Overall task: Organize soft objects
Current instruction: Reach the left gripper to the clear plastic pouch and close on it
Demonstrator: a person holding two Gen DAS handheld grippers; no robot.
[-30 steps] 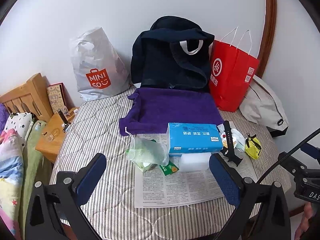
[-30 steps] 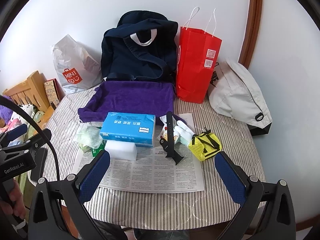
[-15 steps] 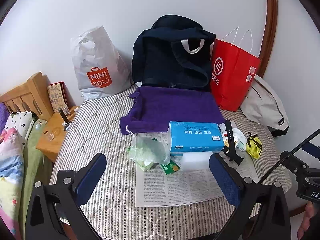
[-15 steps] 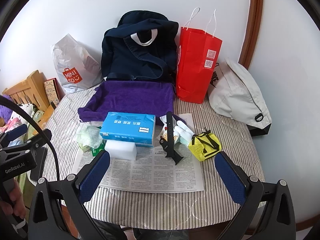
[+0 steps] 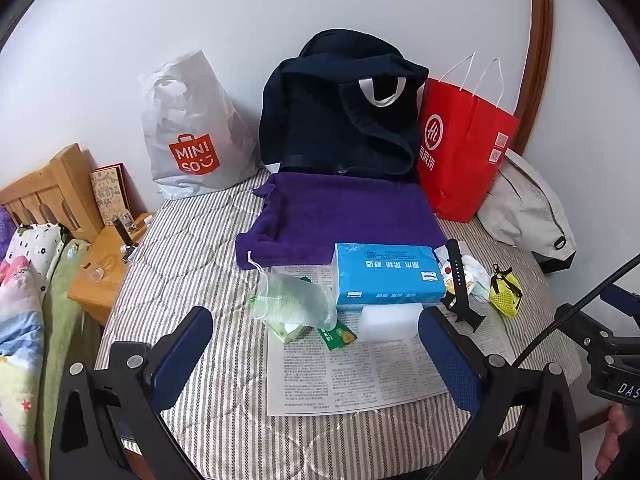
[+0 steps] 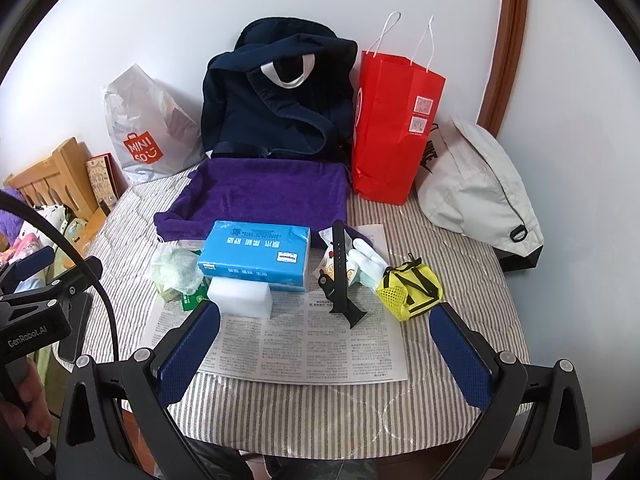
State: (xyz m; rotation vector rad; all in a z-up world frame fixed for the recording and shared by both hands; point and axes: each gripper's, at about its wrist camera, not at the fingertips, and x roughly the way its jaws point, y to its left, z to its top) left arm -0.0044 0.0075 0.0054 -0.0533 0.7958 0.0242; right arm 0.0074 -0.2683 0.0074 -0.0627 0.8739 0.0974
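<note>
Purple towel (image 5: 344, 216) lies flat at twelve o'clock from my left claw (image 5: 316, 354), its far edge against the dark navy bag (image 5: 344, 116) by the wall. Both my claws are spread wide and hold nothing; the right claw (image 6: 326, 350) hovers over the near edge of the newspaper (image 6: 304, 344).

On that newspaper, the blue tissue pack (image 6: 256, 256) sits just ahead of me, overlapping the towel's near edge, with a white sponge block (image 6: 242, 298) touching its near side. At ten o'clock from the right claw is a crumpled green mesh pouch (image 6: 176, 268) on top of small green packets. At one o'clock a black watch strap (image 6: 342, 276) lies across a white glove (image 6: 366, 256), and a yellow mesh bag (image 6: 414, 292) sits just beside them.

Behind, a red paper bag (image 6: 394, 128) stands upright at one o'clock, a grey bag (image 6: 476, 188) at two, a white Miniso bag (image 5: 192, 132) at eleven.
</note>
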